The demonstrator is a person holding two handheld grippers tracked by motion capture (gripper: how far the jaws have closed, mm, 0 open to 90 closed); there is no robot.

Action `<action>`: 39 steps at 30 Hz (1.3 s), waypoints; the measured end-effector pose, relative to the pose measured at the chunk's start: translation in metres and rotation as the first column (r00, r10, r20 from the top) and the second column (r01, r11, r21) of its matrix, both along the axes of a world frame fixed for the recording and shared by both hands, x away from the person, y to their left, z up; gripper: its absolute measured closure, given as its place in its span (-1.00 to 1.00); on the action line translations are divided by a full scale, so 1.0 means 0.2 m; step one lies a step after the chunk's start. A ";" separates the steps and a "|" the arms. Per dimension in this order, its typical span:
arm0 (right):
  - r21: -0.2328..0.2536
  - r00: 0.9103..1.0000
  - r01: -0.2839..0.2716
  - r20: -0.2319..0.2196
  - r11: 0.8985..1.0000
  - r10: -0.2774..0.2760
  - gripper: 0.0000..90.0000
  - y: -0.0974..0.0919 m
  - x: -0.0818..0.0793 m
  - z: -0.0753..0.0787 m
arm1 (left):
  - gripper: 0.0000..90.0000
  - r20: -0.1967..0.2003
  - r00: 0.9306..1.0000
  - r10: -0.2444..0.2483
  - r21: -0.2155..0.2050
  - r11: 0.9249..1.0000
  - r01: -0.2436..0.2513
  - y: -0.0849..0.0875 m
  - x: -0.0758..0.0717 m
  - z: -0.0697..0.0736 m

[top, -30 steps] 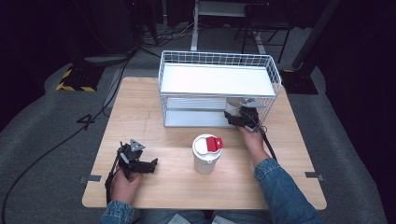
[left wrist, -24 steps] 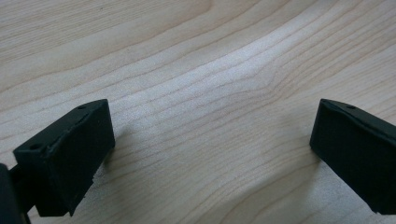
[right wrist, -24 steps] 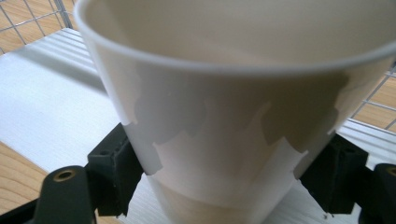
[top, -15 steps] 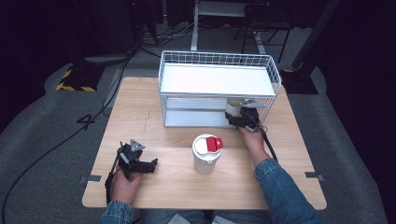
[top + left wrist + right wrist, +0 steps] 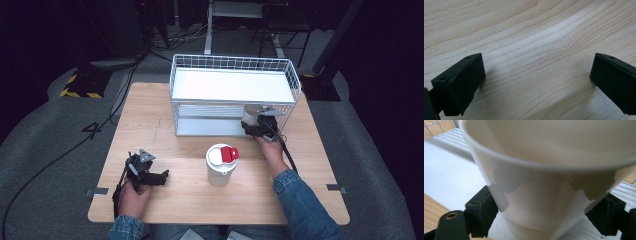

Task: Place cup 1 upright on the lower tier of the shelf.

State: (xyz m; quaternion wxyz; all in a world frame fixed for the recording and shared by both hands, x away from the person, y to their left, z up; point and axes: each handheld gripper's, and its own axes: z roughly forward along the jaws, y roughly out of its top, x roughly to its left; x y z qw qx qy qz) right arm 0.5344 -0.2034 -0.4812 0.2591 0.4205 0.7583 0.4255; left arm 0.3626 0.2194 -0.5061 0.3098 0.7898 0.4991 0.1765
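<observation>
My right tool (image 5: 252, 125) grips a white cup (image 5: 549, 182) between its jaws at the rack's (image 5: 232, 65) lower shelf, probably placing it, so release comes next; my left tool (image 5: 159, 177) rests wide open and empty on the table (image 5: 536, 37)

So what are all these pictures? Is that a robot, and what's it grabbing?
No robot here: a person sits at a wooden table and holds a hand tool with two black jaws in each hand. One picture comes from a camera high above the table. The other two come from small cameras riding on the tools, so they look along the jaws.

On the table stand a white wire rack with shelves and a white tub with a red-tabbed lid. The left gripper rests on the wood, jaws wide apart, holding nothing. The right gripper reaches to the rack's lower shelf, its jaws on either side of a white paper cup.
</observation>
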 end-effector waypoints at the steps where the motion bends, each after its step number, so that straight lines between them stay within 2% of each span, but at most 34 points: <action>1: -0.003 1.000 0.004 0.000 1.000 -0.004 -0.63 0.00 0.00 0.00 | -0.99 0.000 1.000 0.000 0.000 1.000 0.000 0.00 0.00 0.00; 10: 0.004 1.000 0.016 -0.013 1.000 -0.016 -0.68 -0.02 -0.01 0.01 | -0.99 0.000 1.000 0.000 0.000 1.000 0.000 0.00 0.00 0.00; 14: 0.008 1.000 0.008 -0.013 1.000 -0.008 -0.68 -0.02 -0.02 0.03 | -0.99 0.000 1.000 0.000 0.000 1.000 0.000 0.00 0.00 0.00; 20: -0.003 1.000 -0.014 -0.015 1.000 0.014 -0.80 -0.03 -0.06 0.07 | -0.99 0.000 1.000 0.000 0.000 1.000 0.000 0.00 0.00 0.00; 26: 0.018 0.999 -0.020 -0.027 1.000 0.021 -0.83 -0.10 -0.16 0.10 | -0.99 0.000 1.000 0.000 0.000 1.000 0.000 0.00 0.00 0.00; 30: 0.003 0.999 -0.029 -0.020 1.000 0.029 -0.83 -0.14 -0.22 0.11 | -0.99 0.000 1.000 0.000 0.000 1.000 0.000 0.00 0.00 0.00; 31: 0.011 0.999 -0.037 -0.028 0.999 0.037 -0.83 -0.17 -0.27 0.12 | -0.99 0.000 1.000 0.000 -0.001 1.000 0.000 0.00 0.00 0.00; 32: 0.011 0.999 -0.037 -0.028 0.999 0.037 -0.83 -0.17 -0.27 0.12 | -0.99 0.000 1.000 0.000 -0.001 1.000 0.000 0.00 0.00 0.00; 35: 0.025 0.998 -0.054 -0.036 0.998 0.055 -0.83 -0.21 -0.35 0.13 | -0.99 0.000 1.000 0.006 0.000 1.000 -0.006 0.00 0.00 0.00; 37: 0.012 0.995 -0.094 -0.018 0.996 0.094 -0.81 -0.23 -0.43 0.13 | -0.99 0.000 1.000 0.006 0.000 1.000 -0.006 0.00 0.00 0.00; 38: 0.012 0.995 -0.094 -0.018 0.996 0.094 -0.81 -0.23 -0.43 0.13 | -0.99 0.000 1.000 0.006 0.000 1.000 -0.006 0.00 0.00 0.00; 39: -0.005 0.994 -0.110 -0.007 0.994 0.110 -0.80 -0.24 -0.49 0.13 | -0.99 0.000 1.000 0.006 0.000 1.000 -0.006 0.00 0.00 0.00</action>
